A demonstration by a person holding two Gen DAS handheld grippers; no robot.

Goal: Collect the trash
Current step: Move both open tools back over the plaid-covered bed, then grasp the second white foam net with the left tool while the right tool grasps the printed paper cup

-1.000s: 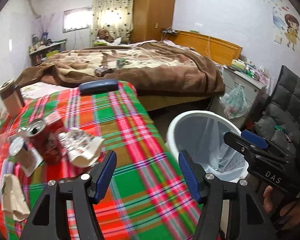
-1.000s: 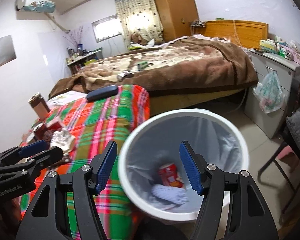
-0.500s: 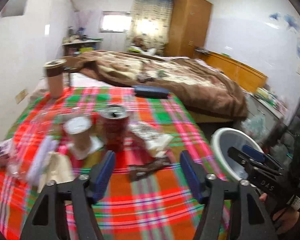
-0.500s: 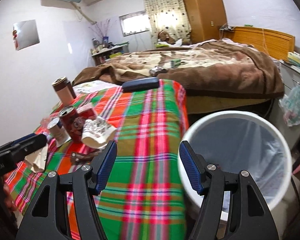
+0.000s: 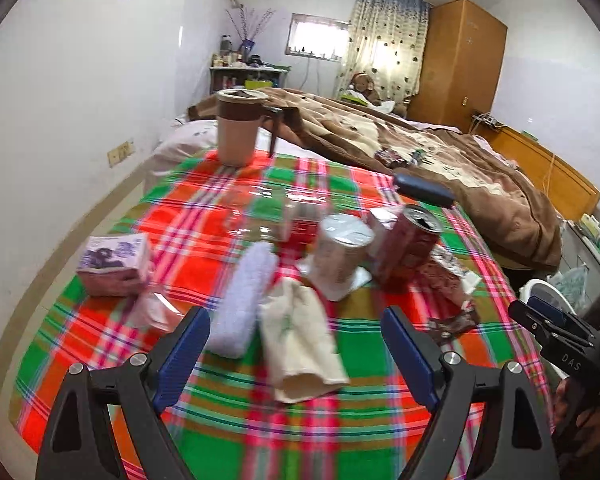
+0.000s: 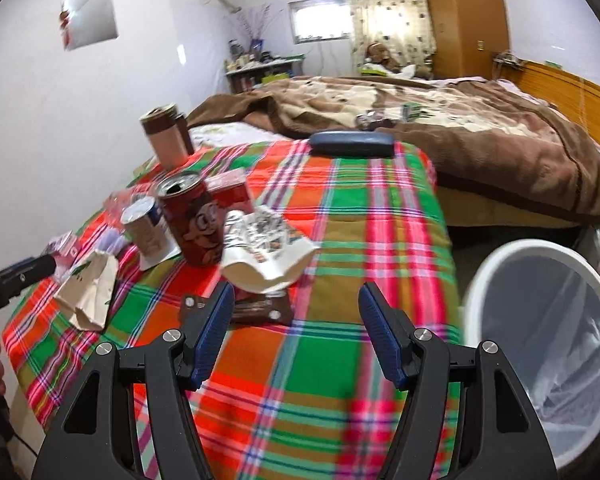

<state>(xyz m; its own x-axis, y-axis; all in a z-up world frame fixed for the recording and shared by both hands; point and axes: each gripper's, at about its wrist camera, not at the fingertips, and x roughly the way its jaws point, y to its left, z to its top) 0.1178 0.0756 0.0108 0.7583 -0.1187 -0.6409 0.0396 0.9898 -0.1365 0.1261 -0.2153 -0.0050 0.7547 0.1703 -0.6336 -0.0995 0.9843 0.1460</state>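
Observation:
Trash lies on the plaid tablecloth (image 5: 340,420): a red soda can (image 5: 408,246), a paper cup (image 5: 338,258), a cream paper bag (image 5: 300,344), a white roll (image 5: 246,300), a printed wrapper (image 6: 264,248) and a brown wrapper (image 6: 256,308). My left gripper (image 5: 294,354) is open and empty above the paper bag. My right gripper (image 6: 296,332) is open and empty, just in front of the brown wrapper. The white bin (image 6: 548,328) with a clear liner stands right of the table.
A brown-banded tumbler (image 5: 238,128), a dark glasses case (image 5: 422,192) and a purple tissue pack (image 5: 114,264) also sit on the table. A bed with a brown blanket (image 6: 460,128) lies behind. A wall runs along the left.
Both grippers have swung left, away from the bin, and now face the trash on the table. Both stay open and empty.

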